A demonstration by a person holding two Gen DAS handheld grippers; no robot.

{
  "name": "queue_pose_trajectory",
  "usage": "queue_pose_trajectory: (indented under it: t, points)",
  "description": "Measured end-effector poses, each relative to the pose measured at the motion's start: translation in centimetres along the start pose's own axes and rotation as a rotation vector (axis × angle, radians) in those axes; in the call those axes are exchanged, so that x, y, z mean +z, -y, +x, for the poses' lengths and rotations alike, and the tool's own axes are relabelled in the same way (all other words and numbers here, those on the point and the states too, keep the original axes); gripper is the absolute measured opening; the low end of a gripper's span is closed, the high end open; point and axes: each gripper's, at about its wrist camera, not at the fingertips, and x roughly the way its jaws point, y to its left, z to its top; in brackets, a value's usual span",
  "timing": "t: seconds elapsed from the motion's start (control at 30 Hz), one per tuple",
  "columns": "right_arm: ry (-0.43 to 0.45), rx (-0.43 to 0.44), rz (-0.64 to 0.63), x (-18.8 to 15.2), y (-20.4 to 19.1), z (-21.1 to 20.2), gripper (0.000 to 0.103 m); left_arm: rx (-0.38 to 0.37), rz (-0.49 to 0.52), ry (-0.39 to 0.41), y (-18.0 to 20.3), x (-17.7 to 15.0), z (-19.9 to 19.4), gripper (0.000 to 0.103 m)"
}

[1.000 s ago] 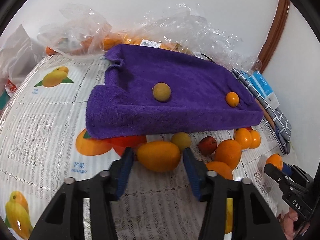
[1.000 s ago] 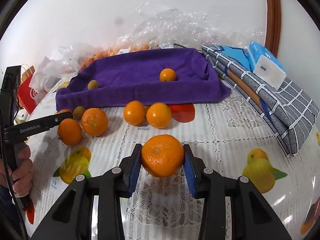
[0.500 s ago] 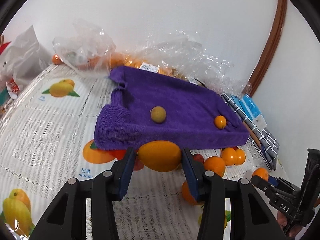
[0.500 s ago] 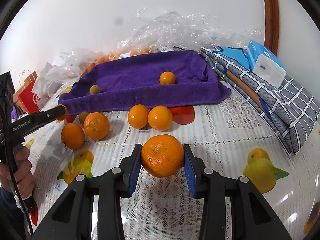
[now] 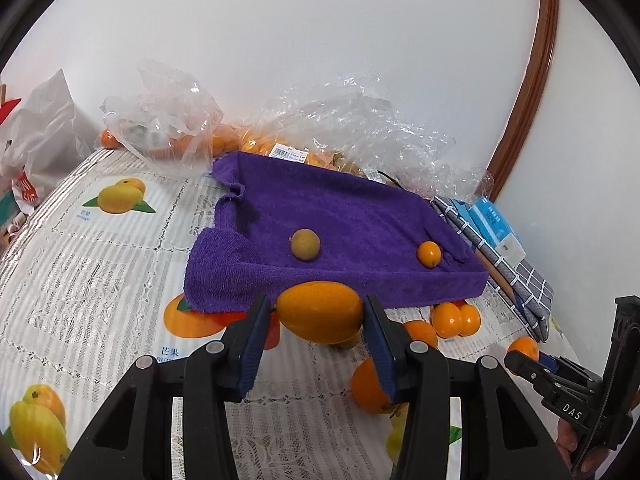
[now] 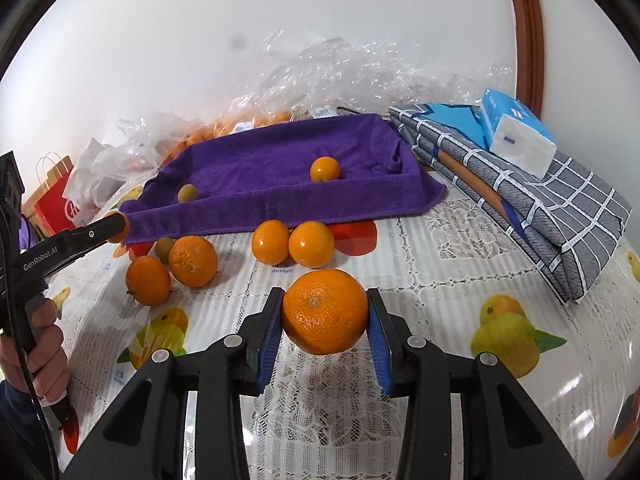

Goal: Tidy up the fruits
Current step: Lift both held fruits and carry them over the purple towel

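Note:
My left gripper (image 5: 316, 316) is shut on a smooth yellow-orange mango (image 5: 320, 311) and holds it above the table, just before the purple towel (image 5: 340, 216). On the towel lie a small greenish-brown fruit (image 5: 305, 243) and a small orange kumquat (image 5: 429, 254). My right gripper (image 6: 324, 316) is shut on a large orange (image 6: 325, 310), lifted over the tablecloth. Loose oranges (image 6: 292, 242) and a small green fruit (image 6: 163, 249) lie in front of the towel (image 6: 280, 176). The left gripper also shows at the left of the right wrist view (image 6: 116, 228).
Clear plastic bags (image 5: 360, 128) with more oranges lie behind the towel by the wall. A folded checked cloth (image 6: 520, 184) with a tissue pack (image 6: 516, 136) lies right of the towel. A red paper bag (image 6: 52, 200) stands at the far left. The tablecloth (image 5: 100, 248) has printed fruit.
My left gripper has lifted the mango off the table and risen, so the towel looks lower and farther. My right gripper has risen slightly with the orange.

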Motion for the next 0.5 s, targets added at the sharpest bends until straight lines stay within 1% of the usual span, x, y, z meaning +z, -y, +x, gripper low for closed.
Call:
queue_pose_trajectory:
  t: [0.2,0.3,0.37,0.47,0.5]
  points:
    - [-0.024,0.013,0.042,-0.1,0.9,0.0,0.04,0.007,-0.015,0.006,-0.3,0.0,-0.1,0.045]
    - [-0.02,-0.006,0.038,-0.1,1.0,-0.3,0.04,0.009,-0.019,0.013,-0.4,0.1,-0.2,0.045]
    - [-0.014,-0.02,0.032,0.1,0.9,-0.6,0.04,0.011,-0.02,0.027,-0.3,0.2,-0.7,0.045]
    - [-0.003,-0.019,0.032,0.9,0.8,-1.0,0.04,-0.017,-0.038,0.059,-0.5,0.6,-1.6,0.045]
    - [0.0,-0.023,0.03,1.3,0.7,-1.2,0.04,-0.011,-0.046,0.061,-0.5,0.9,-1.8,0.045]
